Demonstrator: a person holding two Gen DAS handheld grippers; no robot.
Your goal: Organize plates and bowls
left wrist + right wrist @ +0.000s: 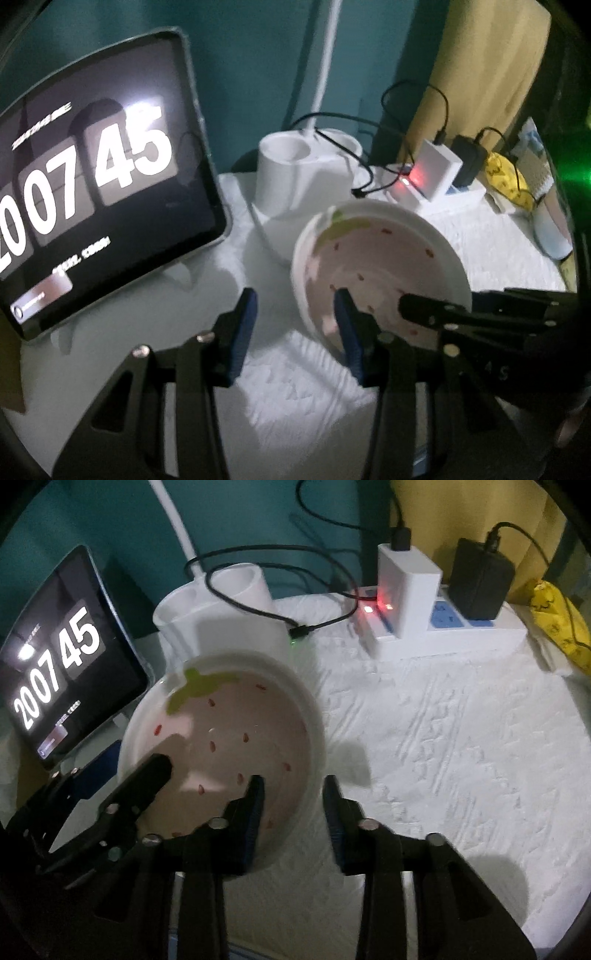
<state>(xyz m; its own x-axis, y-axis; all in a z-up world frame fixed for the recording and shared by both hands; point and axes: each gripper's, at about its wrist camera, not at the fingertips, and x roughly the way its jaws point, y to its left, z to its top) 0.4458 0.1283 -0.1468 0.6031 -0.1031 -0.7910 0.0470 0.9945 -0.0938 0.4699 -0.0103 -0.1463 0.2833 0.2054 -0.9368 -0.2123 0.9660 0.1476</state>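
A white bowl (376, 258) with a pink strawberry print, green leaf and red seeds inside, sits on the white textured cloth (443, 738). My left gripper (295, 328) straddles its left rim: the right blue pad is inside the bowl, the left pad stands outside with a gap to the wall. My right gripper (293, 805) straddles the bowl (229, 731) at its right rim, left pad inside and right pad just outside. Neither pair of pads visibly presses the wall. One finger (417, 306) of the right gripper reaches into the bowl in the left wrist view.
A tablet (92, 177) showing a clock leans at the left. A white lamp base (221, 605) with cup wells stands right behind the bowl. A power strip (443, 635) with chargers and black cables lies at the back, and a yellow bag (561, 624) at the far right.
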